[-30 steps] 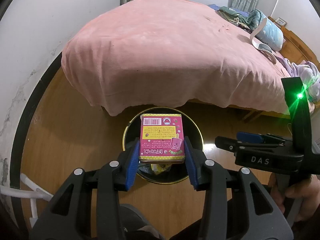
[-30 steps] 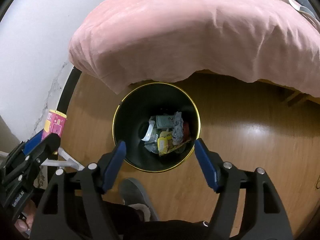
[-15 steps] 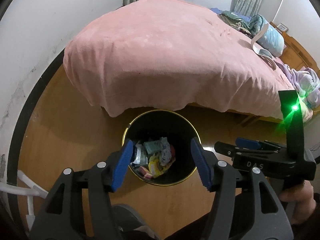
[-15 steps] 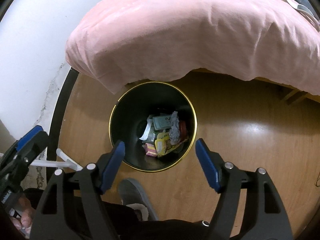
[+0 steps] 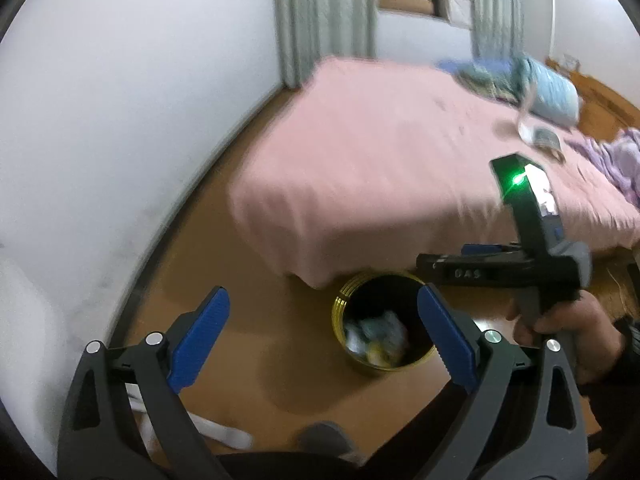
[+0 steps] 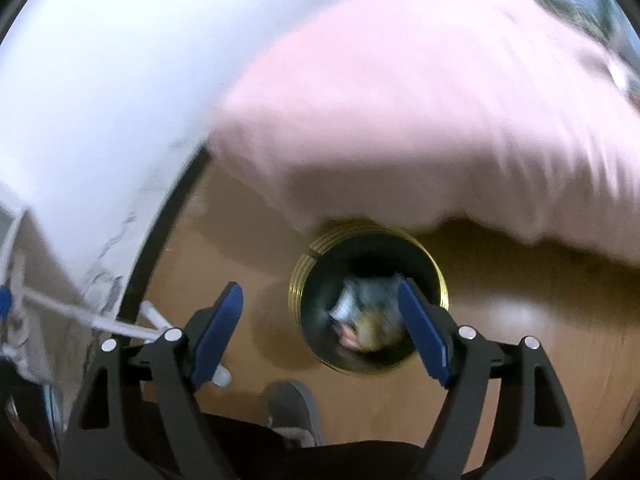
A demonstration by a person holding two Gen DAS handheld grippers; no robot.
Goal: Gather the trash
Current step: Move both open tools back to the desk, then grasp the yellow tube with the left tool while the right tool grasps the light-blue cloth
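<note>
Hovering over the wood floor (image 5: 248, 320), the left tool (image 5: 324, 336) is spread wide with nothing between its blue pads; its jaws have just been opening. Right tool (image 6: 320, 328) likewise released and empty, jaws also just widening. The bin (image 5: 352, 356), black with a gold rim, stands on the floor against the near corner of the bed (image 5: 380, 168); the pink cover overhangs its far edge. Trash (image 6: 360, 320) lies inside it, too blurred to sort. White wall (image 5: 120, 120) to the left. A grey shoe (image 6: 292, 408) sits near the bin. Far right on the bed: blue and purple bundles. Lettering on the right tool's body is blurred, unreadable.
</note>
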